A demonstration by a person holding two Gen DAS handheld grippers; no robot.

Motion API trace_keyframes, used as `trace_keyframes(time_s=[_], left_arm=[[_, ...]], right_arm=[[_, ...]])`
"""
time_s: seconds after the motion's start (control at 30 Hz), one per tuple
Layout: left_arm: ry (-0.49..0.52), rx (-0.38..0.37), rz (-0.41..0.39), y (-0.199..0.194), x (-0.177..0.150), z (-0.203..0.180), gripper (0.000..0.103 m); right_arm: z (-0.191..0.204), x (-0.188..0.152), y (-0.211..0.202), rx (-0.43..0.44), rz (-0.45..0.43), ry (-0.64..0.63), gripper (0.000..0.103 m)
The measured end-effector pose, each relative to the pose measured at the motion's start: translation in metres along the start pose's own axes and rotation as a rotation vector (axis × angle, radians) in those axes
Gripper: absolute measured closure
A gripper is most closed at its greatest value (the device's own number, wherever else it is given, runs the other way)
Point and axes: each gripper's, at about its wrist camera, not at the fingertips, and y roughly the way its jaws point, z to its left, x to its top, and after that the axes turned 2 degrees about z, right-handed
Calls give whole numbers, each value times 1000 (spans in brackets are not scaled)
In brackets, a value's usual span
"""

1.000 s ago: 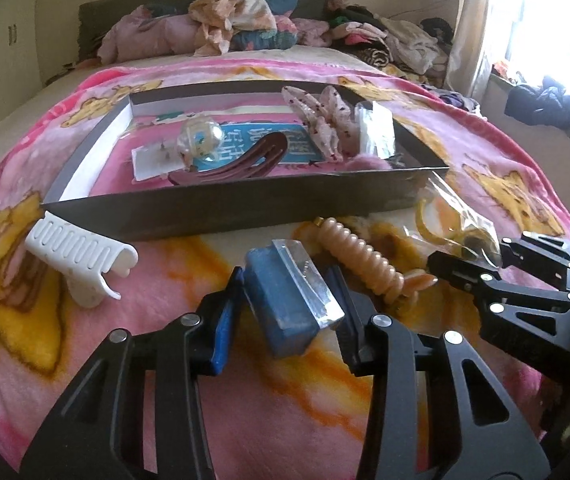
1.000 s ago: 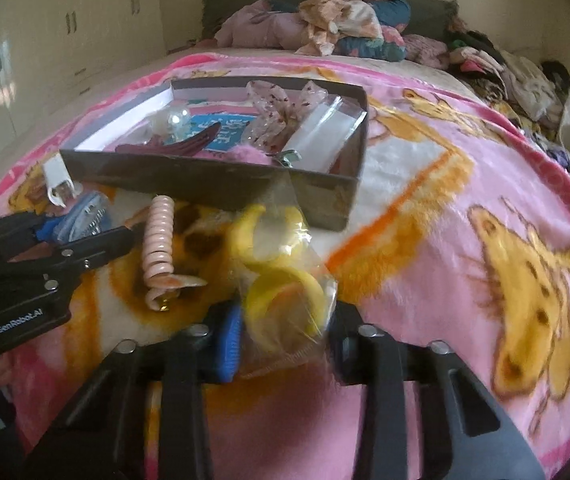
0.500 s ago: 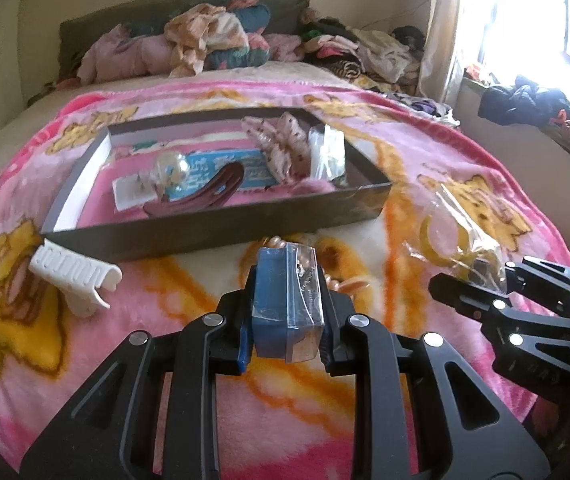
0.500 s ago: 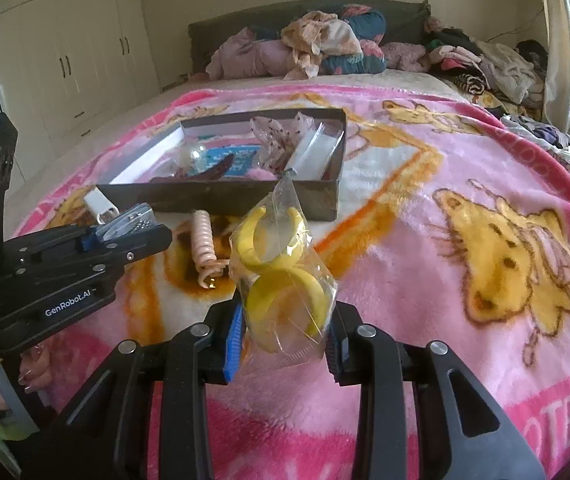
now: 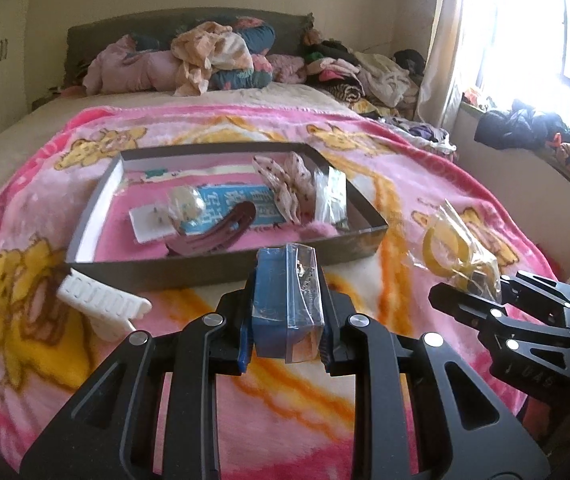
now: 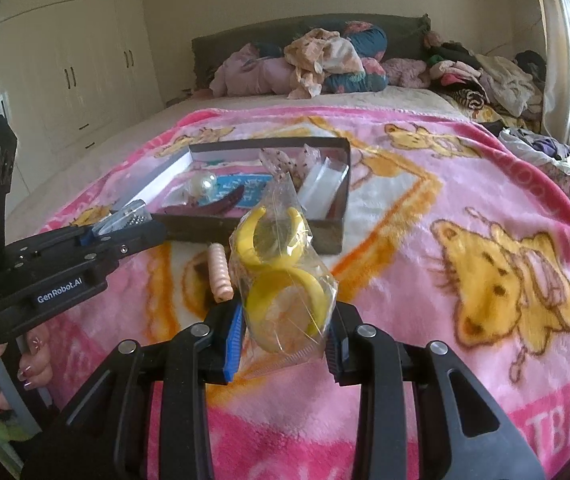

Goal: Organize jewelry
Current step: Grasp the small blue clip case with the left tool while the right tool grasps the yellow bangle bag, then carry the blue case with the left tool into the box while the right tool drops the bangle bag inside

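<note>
My left gripper is shut on a blue box in clear wrap and holds it above the blanket, in front of the dark tray. The tray holds a pearl ball, a maroon hair clip, a dotted bow and a clear packet. My right gripper is shut on a clear bag of yellow bangles, lifted above the blanket, to the right of the tray. The left gripper shows in the right wrist view; the right gripper shows in the left wrist view.
A white claw clip lies on the pink blanket left of the tray. A peach spiral hair tie lies in front of the tray. Piled clothes lie at the bed's head. A window sill is at right.
Both grippers have risen and pulled back from the tray with their loads. The blue box now stands upright between the left fingers. The bangle bag hangs higher.
</note>
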Motion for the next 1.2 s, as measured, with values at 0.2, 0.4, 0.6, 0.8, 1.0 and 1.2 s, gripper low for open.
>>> trace_keyframes(time_s=[0.2, 0.4, 0.6, 0.8, 1.0, 1.2], left_arm=[[-24, 5, -30, -9, 11, 15, 86], [-51, 25, -61, -11, 30, 36, 86], [-54, 56, -68, -7, 44, 53, 86], [-57, 81, -64, 1, 53, 70, 86], [-39, 102, -66, 11, 64, 79, 86], [-25, 108, -61, 23, 72, 85, 86]], right_arm=[[8, 16, 7, 22, -7, -20, 71], [14, 39, 17, 39, -21, -36, 72], [18, 61, 31, 46, -22, -46, 72], [19, 86, 43, 48, -34, -47, 72], [20, 104, 60, 41, -35, -53, 72], [13, 115, 81, 30, -23, -31, 71]])
